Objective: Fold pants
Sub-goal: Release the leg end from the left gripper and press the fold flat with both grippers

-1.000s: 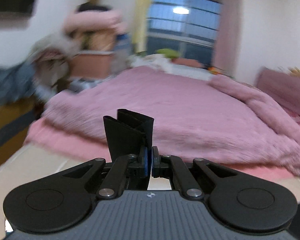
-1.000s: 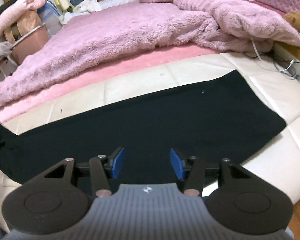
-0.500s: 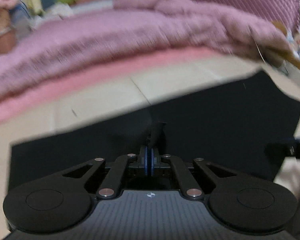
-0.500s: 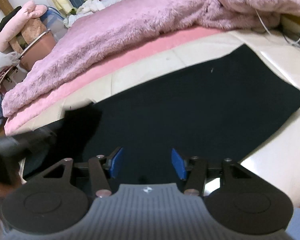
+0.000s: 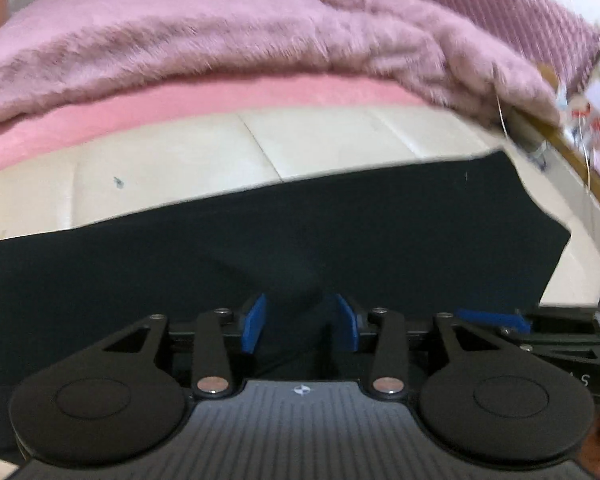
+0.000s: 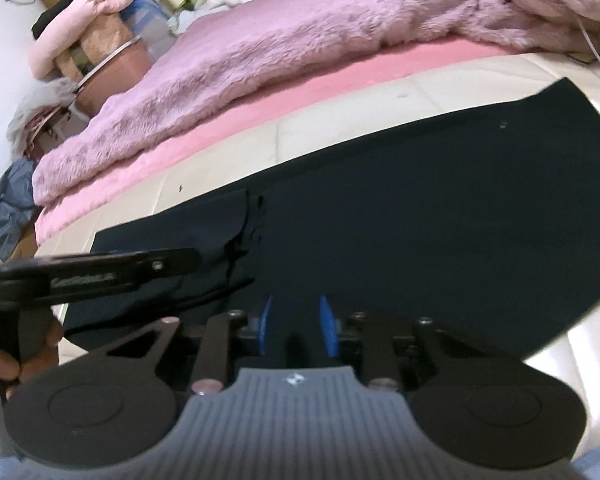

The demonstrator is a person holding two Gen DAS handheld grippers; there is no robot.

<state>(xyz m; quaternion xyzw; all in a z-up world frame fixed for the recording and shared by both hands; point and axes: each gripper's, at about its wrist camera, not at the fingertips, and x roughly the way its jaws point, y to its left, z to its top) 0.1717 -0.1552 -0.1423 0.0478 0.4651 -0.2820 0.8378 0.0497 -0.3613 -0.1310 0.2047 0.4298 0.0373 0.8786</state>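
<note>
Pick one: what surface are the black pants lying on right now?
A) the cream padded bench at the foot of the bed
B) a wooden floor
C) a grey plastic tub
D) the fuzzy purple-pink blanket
A: the black pants lie spread flat on the cream padded bench; the fuzzy blanket sits farther back on the bed, not under them.

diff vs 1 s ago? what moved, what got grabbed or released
Left gripper carried the pant leg end it pinched up off the bed down onto the black pants; its fingers are now opening, letting go. Right gripper dropped closer and is closing, with fabric between its fingers. The pink blanket and cream mattress are unchanged.
</note>
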